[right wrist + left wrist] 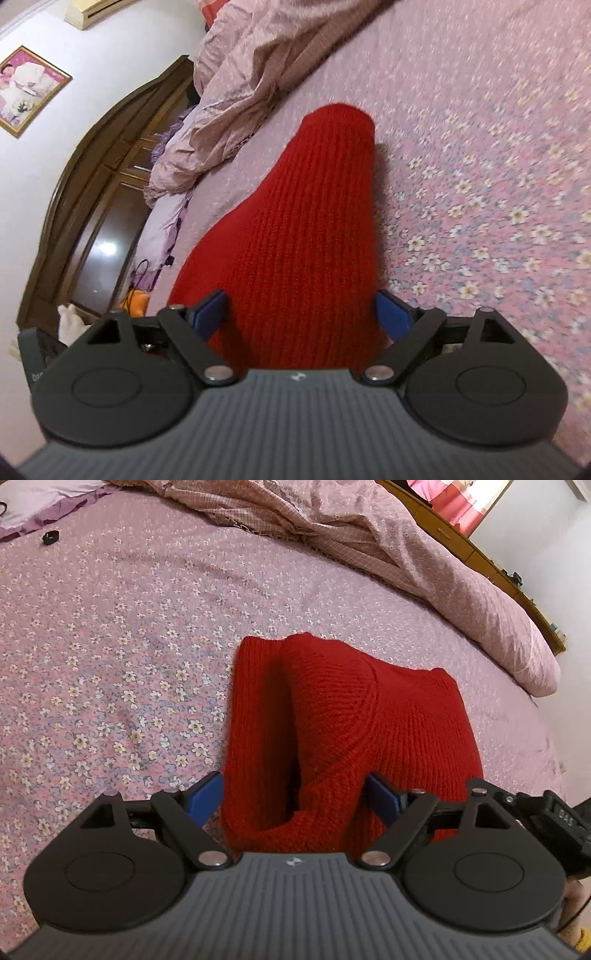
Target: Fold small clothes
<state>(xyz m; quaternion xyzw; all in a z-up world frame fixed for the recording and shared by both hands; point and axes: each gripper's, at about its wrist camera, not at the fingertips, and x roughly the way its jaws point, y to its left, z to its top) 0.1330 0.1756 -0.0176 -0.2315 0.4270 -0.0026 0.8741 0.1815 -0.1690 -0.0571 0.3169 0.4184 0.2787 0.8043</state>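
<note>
I saw my left gripper [293, 797] and right gripper [301, 314] both spread wide over the folded red sweater [343, 731], pinching nothing, on the flowered bedsheet [110, 664].

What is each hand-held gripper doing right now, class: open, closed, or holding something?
Left hand-held gripper: open, the red knit garment between its fingers, not clamped.
Right hand-held gripper: open, same garment between its fingers.
</note>
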